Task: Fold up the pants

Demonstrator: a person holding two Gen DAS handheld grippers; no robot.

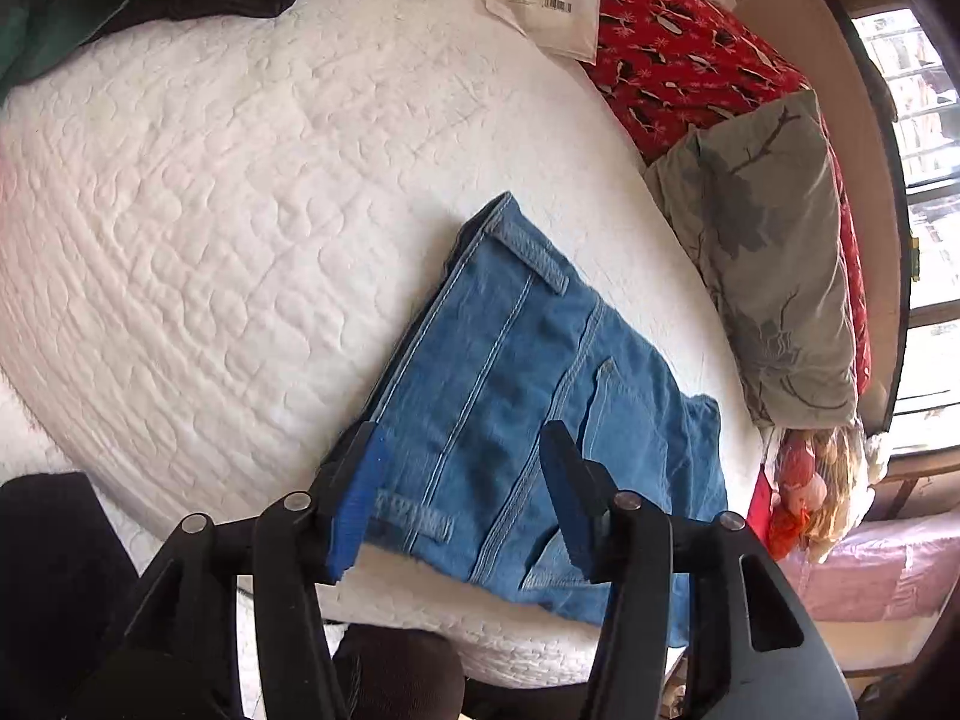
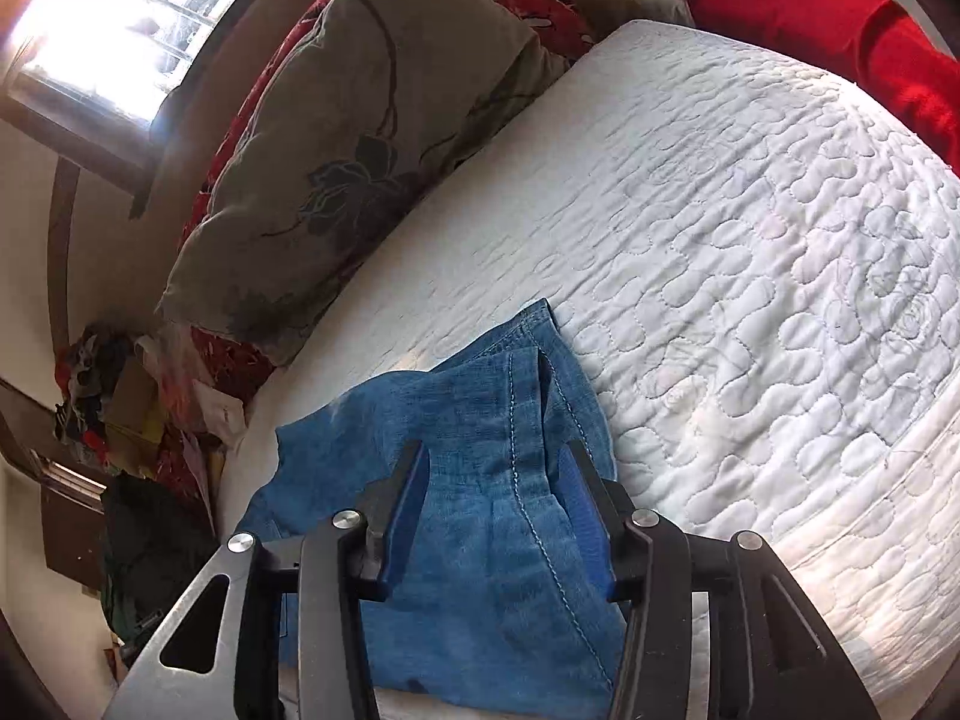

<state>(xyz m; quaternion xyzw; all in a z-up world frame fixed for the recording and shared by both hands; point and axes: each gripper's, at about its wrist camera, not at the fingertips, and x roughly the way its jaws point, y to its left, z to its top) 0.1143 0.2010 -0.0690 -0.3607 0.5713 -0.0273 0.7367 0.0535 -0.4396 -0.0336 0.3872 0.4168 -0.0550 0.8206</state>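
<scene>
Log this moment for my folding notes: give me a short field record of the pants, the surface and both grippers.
garment: blue denim pants, folded into a compact stack
surface: white quilted mattress
left gripper: open, above the pants' near edge, nothing pinched
right gripper: open, denim lying between its fingers, pads not pressing
nearby: grey floral pillow beside the pants
fold status: looks finished

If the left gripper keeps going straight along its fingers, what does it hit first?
Most likely the folded blue jeans: the left gripper points down at them with its jaws open and the denim framed between them. The white quilted mattress lies directly beneath. How much gap remains above the cloth is unclear.
</scene>
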